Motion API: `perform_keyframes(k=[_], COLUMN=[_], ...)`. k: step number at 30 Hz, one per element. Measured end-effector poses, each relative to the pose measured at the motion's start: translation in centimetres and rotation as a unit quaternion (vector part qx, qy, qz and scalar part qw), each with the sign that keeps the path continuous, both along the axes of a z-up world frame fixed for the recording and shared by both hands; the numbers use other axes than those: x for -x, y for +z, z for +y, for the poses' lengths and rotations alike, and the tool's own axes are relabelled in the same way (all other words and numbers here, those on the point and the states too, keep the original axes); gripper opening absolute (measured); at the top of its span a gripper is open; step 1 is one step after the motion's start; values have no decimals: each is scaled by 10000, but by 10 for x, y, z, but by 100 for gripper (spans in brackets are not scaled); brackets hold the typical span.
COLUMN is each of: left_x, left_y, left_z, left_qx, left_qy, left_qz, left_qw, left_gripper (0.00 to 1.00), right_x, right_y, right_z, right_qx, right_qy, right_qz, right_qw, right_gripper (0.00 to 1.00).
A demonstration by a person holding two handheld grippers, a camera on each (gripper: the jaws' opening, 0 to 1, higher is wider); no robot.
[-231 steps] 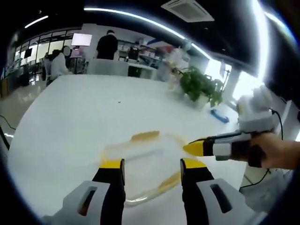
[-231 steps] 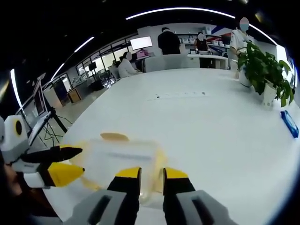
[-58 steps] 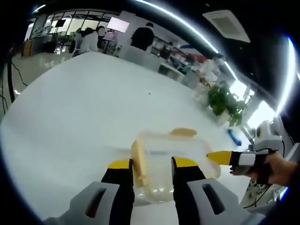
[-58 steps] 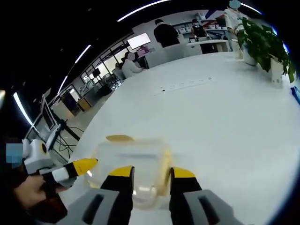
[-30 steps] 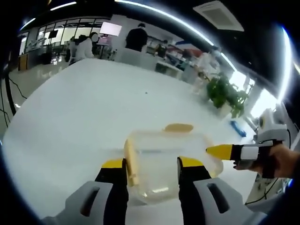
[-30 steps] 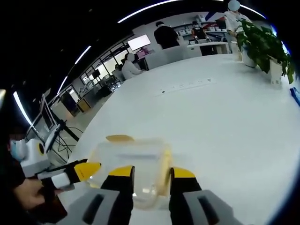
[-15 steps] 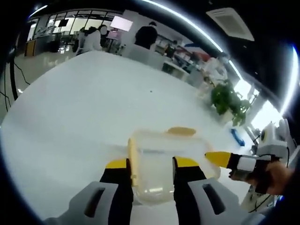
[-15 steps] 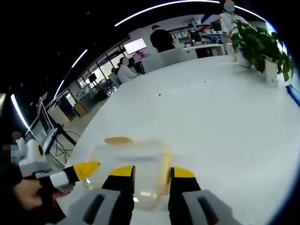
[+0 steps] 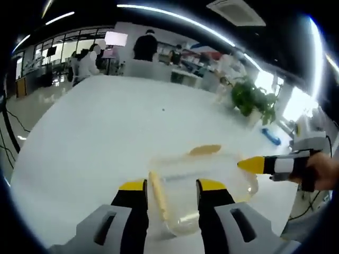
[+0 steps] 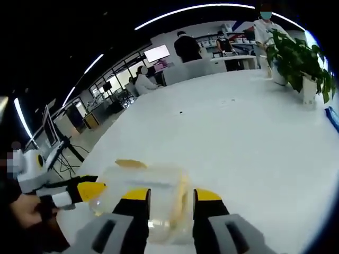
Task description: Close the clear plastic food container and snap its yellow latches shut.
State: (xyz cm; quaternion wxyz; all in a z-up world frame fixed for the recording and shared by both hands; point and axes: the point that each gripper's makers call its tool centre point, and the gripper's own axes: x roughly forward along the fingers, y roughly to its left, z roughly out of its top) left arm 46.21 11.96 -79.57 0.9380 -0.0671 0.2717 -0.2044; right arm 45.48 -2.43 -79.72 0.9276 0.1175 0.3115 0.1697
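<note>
The clear plastic container [image 9: 212,182] rests on the white table [image 9: 95,132] with its lid on. One of its yellow latches [image 9: 158,193] lies between the jaws of my left gripper [image 9: 172,185], which stands open over the container's near end. Another latch [image 9: 205,150] juts out flat on the far side. My right gripper [image 9: 253,165] reaches in from the right, held by a hand [image 9: 324,170]. In the right gripper view the container [image 10: 143,193] sits under my open right gripper [image 10: 170,194], with a yellow latch [image 10: 181,198] between its jaws. The left gripper [image 10: 87,189] comes in from the left.
A potted plant [image 9: 251,100] and a blue object [image 9: 270,136] stand toward the table's far right edge. Several people and desks [image 9: 143,50] are beyond the table's far end. A tripod and cables [image 10: 63,151] stand on the floor to the left.
Both views have shifted a little with the hands. In the left gripper view the latch between the jaws now leans lower along the container's end. The grippers hold much the same gaps.
</note>
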Motion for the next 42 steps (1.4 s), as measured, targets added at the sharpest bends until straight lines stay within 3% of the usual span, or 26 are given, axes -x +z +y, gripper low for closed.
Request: perform_keyframes(k=[1, 5, 8, 12, 15, 18, 26, 28, 31, 33, 36, 39, 42], left_x=[0, 4, 9, 22, 28, 32, 48, 52, 57, 60, 60, 60, 57], left_y=[3, 10, 11, 9, 3, 8, 3, 1, -2, -8, -14, -14, -17], left_z=[0, -15, -26, -45, -49, -54, -57, -59, -62, -64, -63, -65, -65], left_qx=[17, -121, -151, -84, -236, -169, -708, -888, -1195, -1452, -1704, -1776, -2086], left_qy=[-38, -800, -1089, -1707, -1946, -2103, -2663, -2856, -3240, -3484, -3648, -3761, -3983], left_qz=[-32, -217, -265, -239, -194, -236, -393, -490, -703, -769, -846, -978, -1191], left_qw=[10000, 9965, 9936, 9850, 9804, 9772, 9605, 9530, 9358, 9228, 9115, 9041, 8852], left_gripper=[37, 36, 37, 38, 37, 37, 40, 42, 38, 38, 43, 44, 43], right_x=[-2, -5, 0, 4, 4, -1, -10, -12, -12, -13, -17, -21, -23], right_y=[5, 17, 15, 15, 11, 4, 1, 3, 2, -3, -10, -11, -15], right_z=[2, 21, 37, 57, 66, 74, 88, 90, 96, 99, 97, 98, 96], right_qx=[30, 197, 292, 324, 553, 640, 899, 918, 856, 952, 1152, 1074, 1026], right_qy=[91, 720, 1190, 1725, 2036, 2253, 2667, 2784, 3116, 3409, 3744, 3903, 4139], right_qz=[-74, -276, -256, -247, -231, -127, -91, -95, -7, 73, 175, 288, 480], right_qw=[9999, 9968, 9921, 9842, 9772, 9721, 9595, 9560, 9463, 9352, 9199, 9139, 9033], right_gripper=[31, 30, 30, 29, 29, 29, 31, 32, 36, 39, 44, 43, 42])
